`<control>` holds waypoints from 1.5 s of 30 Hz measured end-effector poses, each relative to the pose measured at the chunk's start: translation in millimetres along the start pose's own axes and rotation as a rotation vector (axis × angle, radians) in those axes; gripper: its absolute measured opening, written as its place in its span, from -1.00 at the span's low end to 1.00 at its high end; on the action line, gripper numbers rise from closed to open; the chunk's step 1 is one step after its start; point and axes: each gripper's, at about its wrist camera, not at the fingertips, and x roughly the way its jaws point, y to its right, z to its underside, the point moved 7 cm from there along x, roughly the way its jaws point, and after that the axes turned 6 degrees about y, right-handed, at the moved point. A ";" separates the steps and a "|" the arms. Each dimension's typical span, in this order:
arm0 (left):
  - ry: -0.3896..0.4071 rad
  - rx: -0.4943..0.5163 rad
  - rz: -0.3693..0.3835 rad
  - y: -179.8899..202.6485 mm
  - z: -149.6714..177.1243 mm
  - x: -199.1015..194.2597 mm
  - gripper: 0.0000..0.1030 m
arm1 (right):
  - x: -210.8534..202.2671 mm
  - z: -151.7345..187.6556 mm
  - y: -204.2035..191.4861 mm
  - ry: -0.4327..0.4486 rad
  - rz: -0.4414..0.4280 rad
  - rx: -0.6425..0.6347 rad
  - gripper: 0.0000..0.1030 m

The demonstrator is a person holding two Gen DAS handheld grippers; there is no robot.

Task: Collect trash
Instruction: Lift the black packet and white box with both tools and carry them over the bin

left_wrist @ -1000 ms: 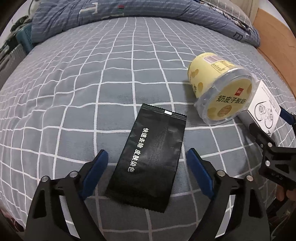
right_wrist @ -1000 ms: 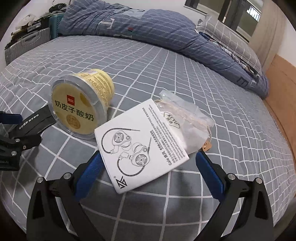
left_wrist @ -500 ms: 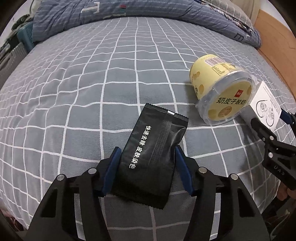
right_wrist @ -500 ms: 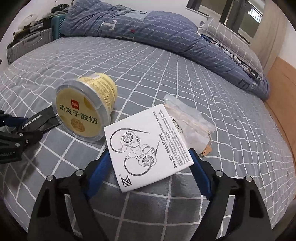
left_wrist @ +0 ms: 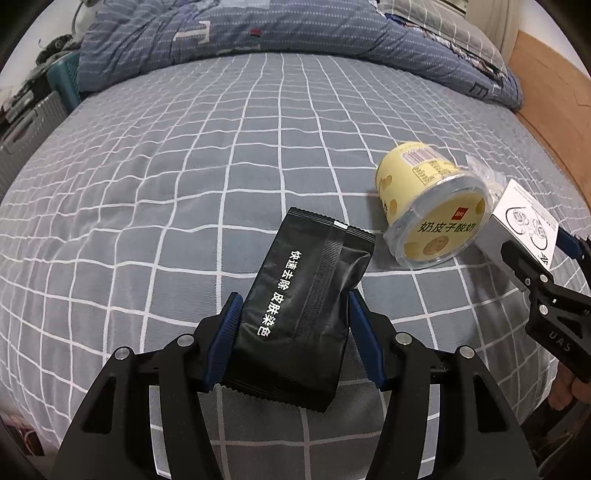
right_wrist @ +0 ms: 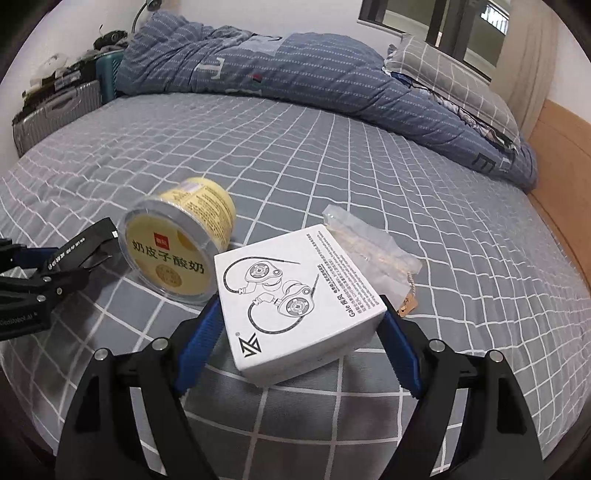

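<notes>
black sachet point(left_wrist: 303, 317) pinched in left tongs point(left_wrist: 293, 325); right tongs point(right_wrist: 301, 334) clamp white box point(right_wrist: 295, 299).

Left claw clamped on the black sachet on the bed

The left claw point(left_wrist: 293, 325) has just closed; its blue pads point(left_wrist: 226, 332) press both long sides of the black sachet point(left_wrist: 306, 306), which is buckled between them and lies on the grey checked bed point(left_wrist: 166, 177). Right of the sachet and just beyond it a yellow tub point(left_wrist: 428, 210) lies on its side, lid toward the camera. Right of the tub, the right claw point(left_wrist: 532, 258) holds a white box point(left_wrist: 524, 225), with clear plastic point(left_wrist: 484, 177) behind. A blue quilt point(left_wrist: 258, 33) lies far beyond the sachet.
</notes>
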 end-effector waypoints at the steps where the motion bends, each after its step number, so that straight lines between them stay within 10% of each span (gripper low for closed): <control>1: 0.005 -0.005 -0.003 0.0 1.2 -2.0 0.10 | -1.4 -0.2 0.1 0.002 -0.003 0.006 0.51; 45: 0.093 -0.060 0.018 29.8 67.0 -97.8 0.10 | -106.0 36.7 -1.1 0.044 -0.021 0.138 0.50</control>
